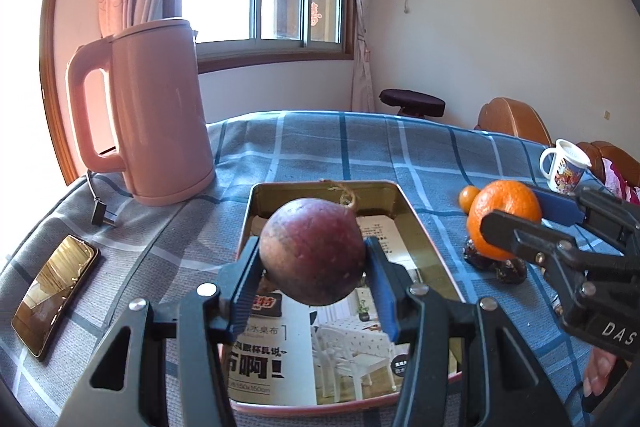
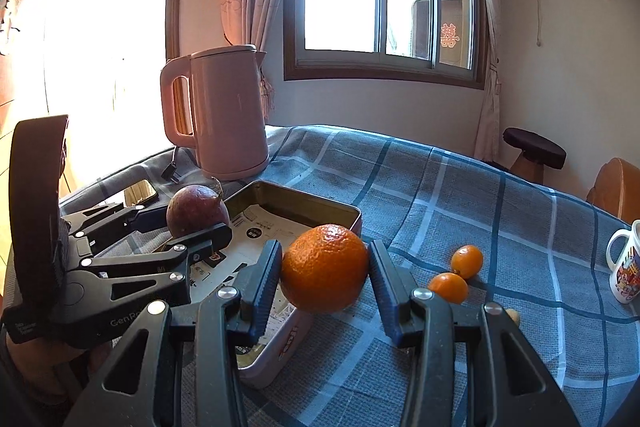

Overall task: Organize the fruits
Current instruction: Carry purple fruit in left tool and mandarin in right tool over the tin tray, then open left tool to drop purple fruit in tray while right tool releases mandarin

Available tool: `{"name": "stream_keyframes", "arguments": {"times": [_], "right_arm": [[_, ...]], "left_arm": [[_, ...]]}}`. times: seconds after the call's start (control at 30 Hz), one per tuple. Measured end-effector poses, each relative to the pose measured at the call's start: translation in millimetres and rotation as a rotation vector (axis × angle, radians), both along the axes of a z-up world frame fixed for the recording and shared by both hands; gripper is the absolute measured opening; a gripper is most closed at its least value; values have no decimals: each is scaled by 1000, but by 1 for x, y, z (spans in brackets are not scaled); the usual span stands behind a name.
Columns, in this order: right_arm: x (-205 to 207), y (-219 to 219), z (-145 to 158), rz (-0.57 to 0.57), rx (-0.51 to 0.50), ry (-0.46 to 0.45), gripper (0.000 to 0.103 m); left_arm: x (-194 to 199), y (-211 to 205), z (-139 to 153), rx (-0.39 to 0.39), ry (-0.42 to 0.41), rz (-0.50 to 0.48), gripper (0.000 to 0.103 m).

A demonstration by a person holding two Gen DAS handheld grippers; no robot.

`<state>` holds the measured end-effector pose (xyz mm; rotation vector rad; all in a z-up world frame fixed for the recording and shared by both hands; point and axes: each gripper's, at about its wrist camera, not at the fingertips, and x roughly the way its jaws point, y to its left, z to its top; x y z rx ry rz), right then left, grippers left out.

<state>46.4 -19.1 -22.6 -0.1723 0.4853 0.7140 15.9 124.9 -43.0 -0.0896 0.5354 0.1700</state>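
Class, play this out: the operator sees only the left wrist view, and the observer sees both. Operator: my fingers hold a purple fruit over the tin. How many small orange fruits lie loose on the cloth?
Observer: Two kumquats lie there; your view shows one.
Operator: Is the orange held?
Observer: Yes, the right gripper has both fingers on the orange.
Operator: Is it over the tin?
Observer: It hangs above the tin at its near right corner.

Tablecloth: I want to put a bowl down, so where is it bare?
Bare tablecloth stretches between the tin tray, the far edge and the mug. It is crowded around the two kumquats and by the kettle and phone.
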Motion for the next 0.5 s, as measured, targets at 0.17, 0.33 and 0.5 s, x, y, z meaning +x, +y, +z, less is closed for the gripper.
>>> {"name": "stream_keyframes", "arguments": {"times": [0.17,0.33,0.5], "right_arm": [[4,14,-5,25,0,22,47],[6,31,-14,46,-19,39,47],[8,43,-22,59,-45,60,47]], "left_arm": [[3,12,-3,-7,16,20,52],[5,21,-7,-16,31,27,52],[7,26,-12,-24,48,26,52]]}}
